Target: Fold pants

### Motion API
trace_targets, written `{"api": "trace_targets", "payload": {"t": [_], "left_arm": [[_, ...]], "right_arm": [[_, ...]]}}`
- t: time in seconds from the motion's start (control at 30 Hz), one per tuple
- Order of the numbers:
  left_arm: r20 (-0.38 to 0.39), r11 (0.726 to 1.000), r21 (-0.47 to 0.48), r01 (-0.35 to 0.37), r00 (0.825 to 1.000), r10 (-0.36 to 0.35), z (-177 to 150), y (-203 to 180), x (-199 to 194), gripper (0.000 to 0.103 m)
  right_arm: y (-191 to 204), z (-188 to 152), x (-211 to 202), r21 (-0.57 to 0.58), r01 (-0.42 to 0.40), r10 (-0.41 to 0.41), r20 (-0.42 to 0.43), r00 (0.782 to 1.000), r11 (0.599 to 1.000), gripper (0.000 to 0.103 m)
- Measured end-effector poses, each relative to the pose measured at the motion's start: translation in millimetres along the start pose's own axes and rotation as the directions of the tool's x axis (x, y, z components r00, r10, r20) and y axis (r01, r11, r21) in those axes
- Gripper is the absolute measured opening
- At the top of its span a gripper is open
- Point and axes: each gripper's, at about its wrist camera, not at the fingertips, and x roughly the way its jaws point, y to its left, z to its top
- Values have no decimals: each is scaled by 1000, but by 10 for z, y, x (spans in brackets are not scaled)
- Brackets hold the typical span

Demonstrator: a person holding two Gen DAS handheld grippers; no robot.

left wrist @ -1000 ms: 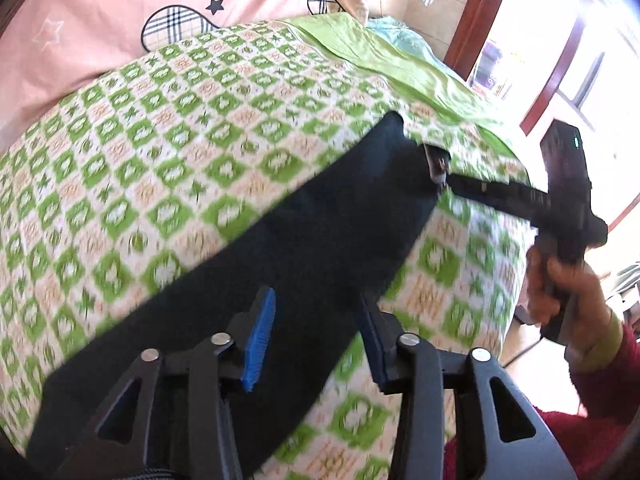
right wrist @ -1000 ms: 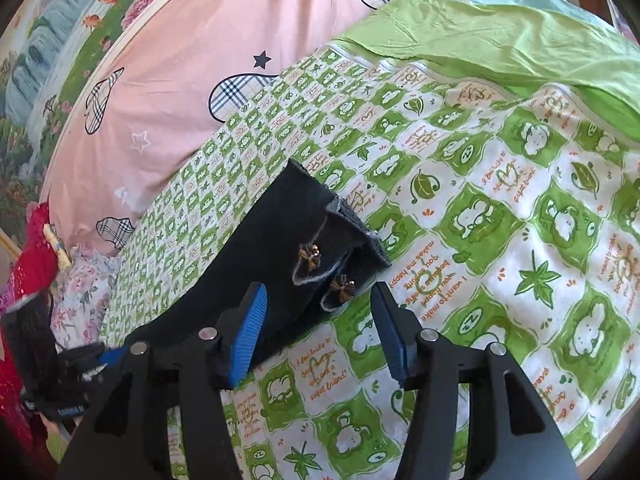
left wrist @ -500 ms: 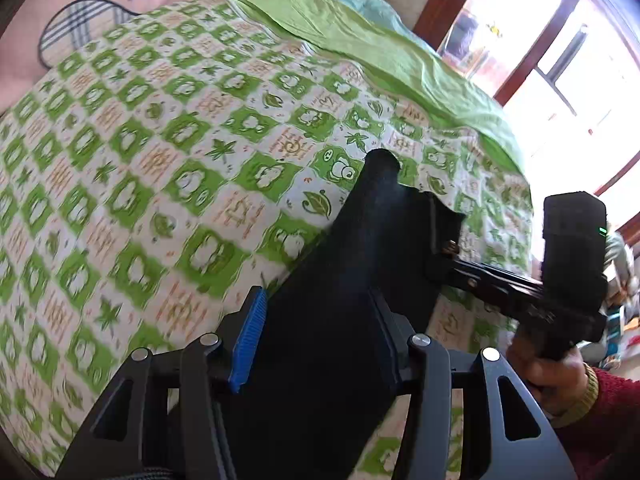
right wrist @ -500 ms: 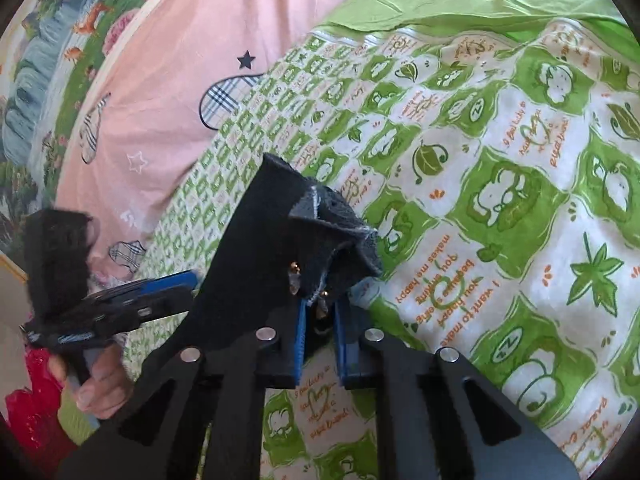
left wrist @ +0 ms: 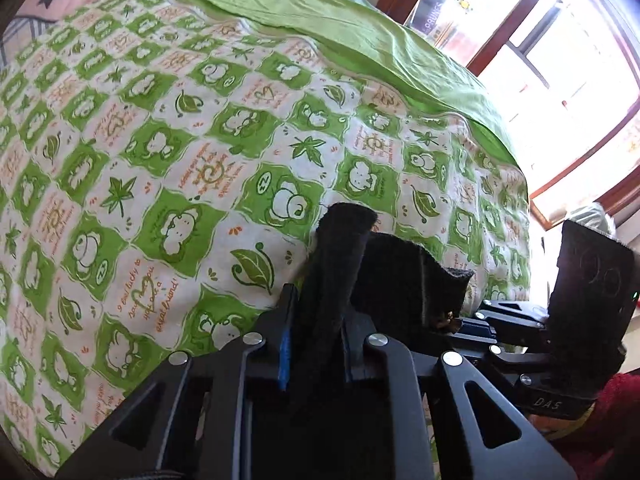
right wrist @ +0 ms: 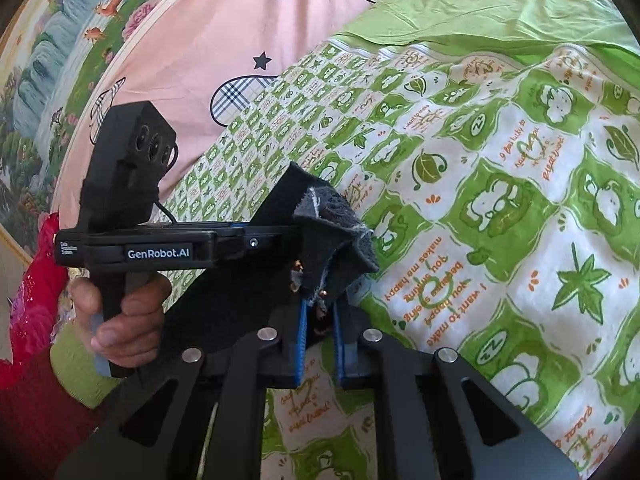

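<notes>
The black pants [left wrist: 384, 280] are held up off the bed by one end. My left gripper [left wrist: 316, 328] is shut on a bunched fold of the pants, which sticks up between its blue pads. My right gripper [right wrist: 320, 320] is shut on the neighbouring corner of the pants [right wrist: 320, 232], where small metal studs show. In the left wrist view the right gripper [left wrist: 472, 326] comes in from the right, close beside mine. In the right wrist view the left gripper [right wrist: 280, 240] comes in from the left. The rest of the pants hangs below, hidden.
The bed is covered by a green-and-white patterned sheet [left wrist: 180, 140] with a plain green blanket [left wrist: 360, 40] at its far side. A pink quilt [right wrist: 240, 40] lies behind. A bright window [left wrist: 560, 60] is at the right.
My left gripper has shut on the pants; it was open before. Both grippers have come close together and lifted the held end of the pants above the sheet.
</notes>
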Motion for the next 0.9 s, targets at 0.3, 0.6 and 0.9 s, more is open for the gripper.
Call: {"api": "trace_targets", "payload": {"t": [0.3,0.6,0.9], "left_arm": [[141,999,-38,24,990,-19,-131,-57,-560,10],[287,996,-86,7,958,18,-635,-57,-1402,10],[352,974,-226,-12,931,93,-1453,265,-1842,10]], "right_arm": [[303,100,-164,-80,-93,96,28,995,992,12],[1047,60,-224,-225,-312,313,-31,949,923,12],[1607,-250,126,-317,-403,366,-171,915,859,12]]}}
